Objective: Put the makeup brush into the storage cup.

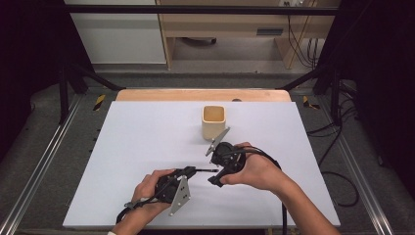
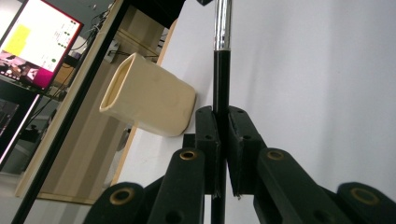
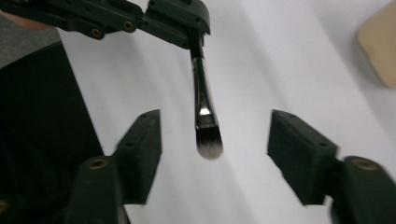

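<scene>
Brush (image 3: 204,100): you are holding a slim makeup brush with a black handle, a shiny silver ferrule and a short, rounded tuft of dark bristles paling at the tip.
Pose: it is lying roughly level above the white bench (image 1: 147,147), bristles pointing toward your right.
Grip: your left hand-held gripper (image 2: 223,135) is clamping its handle end.
</scene>
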Available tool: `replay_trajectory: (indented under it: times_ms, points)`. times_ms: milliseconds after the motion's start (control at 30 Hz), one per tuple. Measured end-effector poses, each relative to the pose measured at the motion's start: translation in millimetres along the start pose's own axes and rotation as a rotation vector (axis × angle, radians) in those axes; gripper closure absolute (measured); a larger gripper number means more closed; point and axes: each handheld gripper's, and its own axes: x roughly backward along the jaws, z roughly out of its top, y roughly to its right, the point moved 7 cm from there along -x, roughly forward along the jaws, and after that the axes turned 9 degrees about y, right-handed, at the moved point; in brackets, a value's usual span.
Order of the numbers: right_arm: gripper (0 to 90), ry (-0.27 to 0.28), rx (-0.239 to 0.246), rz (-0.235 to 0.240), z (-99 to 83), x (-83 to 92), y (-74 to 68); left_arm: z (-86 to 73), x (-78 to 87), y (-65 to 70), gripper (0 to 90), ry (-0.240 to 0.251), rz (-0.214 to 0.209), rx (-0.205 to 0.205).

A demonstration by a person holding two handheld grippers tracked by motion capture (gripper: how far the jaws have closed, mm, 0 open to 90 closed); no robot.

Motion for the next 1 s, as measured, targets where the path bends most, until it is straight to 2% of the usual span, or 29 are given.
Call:
replay_trajectory:
  times_ms: [67, 100, 133, 167, 233, 267, 333, 367, 433, 467, 600, 733, 867, 900, 1000]
  points:
    - [28.3, 0.018, 0.007, -0.013, -1.0, 1.5, 1.6, -2.2, 1.1, -1.1, 84.0, -0.006, 0.005, 0.016]
    - [26.7, 0.020, 0.008, -0.020, -1.6, 2.3, 2.4, -3.8, 2.4, -3.0, 84.0, -0.021, 0.005, 0.005]
    - [25.4, 0.030, 0.012, -0.028, -1.9, 3.1, 3.6, -3.6, 1.0, -3.1, 84.0, -0.001, 0.009, 0.019]
    - [24.1, 0.043, 0.013, -0.036, -2.2, 3.6, 4.8, -5.6, 2.9, -4.5, 84.0, -0.020, 0.010, 0.015]
    - [21.3, 0.061, 0.019, -0.054, -2.8, 4.9, 8.1, -6.7, 3.6, -6.0, 84.0, -0.022, 0.017, 0.020]
    - [20.2, 0.069, 0.020, -0.063, -3.2, 5.5, 9.8, -6.3, 2.5, -5.2, 84.0, -0.004, 0.021, 0.042]
    - [18.3, 0.080, 0.020, -0.080, -4.5, 6.4, 13.6, -8.3, 5.0, -8.4, 84.0, -0.033, 0.017, 0.013]
    - [17.3, 0.084, 0.014, -0.085, -5.3, 6.9, 15.1, -8.2, 4.5, -8.3, 84.0, -0.023, 0.021, 0.025]
    - [16.4, 0.090, 0.015, -0.096, -7.2, 7.9, 18.7, -9.3, 6.0, -11.0, 84.0, -0.032, 0.026, 0.018]
    - [16.1, 0.095, 0.011, -0.100, -8.2, 8.3, 19.9, -9.4, 5.9, -11.2, 84.0, -0.026, 0.031, 0.031]
    - [14.6, 0.104, 0.004, -0.114, -12.5, 11.8, 25.2, -10.5, 7.0, -14.9, 84.0, -0.028, 0.041, 0.034]
    - [12.3, 0.138, -0.011, -0.147, -15.2, 16.1, 31.3, -10.9, 8.5, -18.6, 84.0, -0.033, 0.048, 0.041]
    - [8.2, 0.212, -0.045, -0.202, -16.9, 22.2, 39.2, -10.7, 9.9, -22.8, 84.0, -0.031, 0.060, 0.053]
    - [7.7, 0.243, -0.067, -0.204, -16.6, 23.6, 40.3, -10.6, 10.0, -23.8, 84.0, -0.029, 0.062, 0.058]
    - [7.1, 0.312, -0.093, -0.223, -18.0, 29.1, 46.2, -11.3, 10.8, -26.8, 84.0, -0.026, 0.073, 0.076]
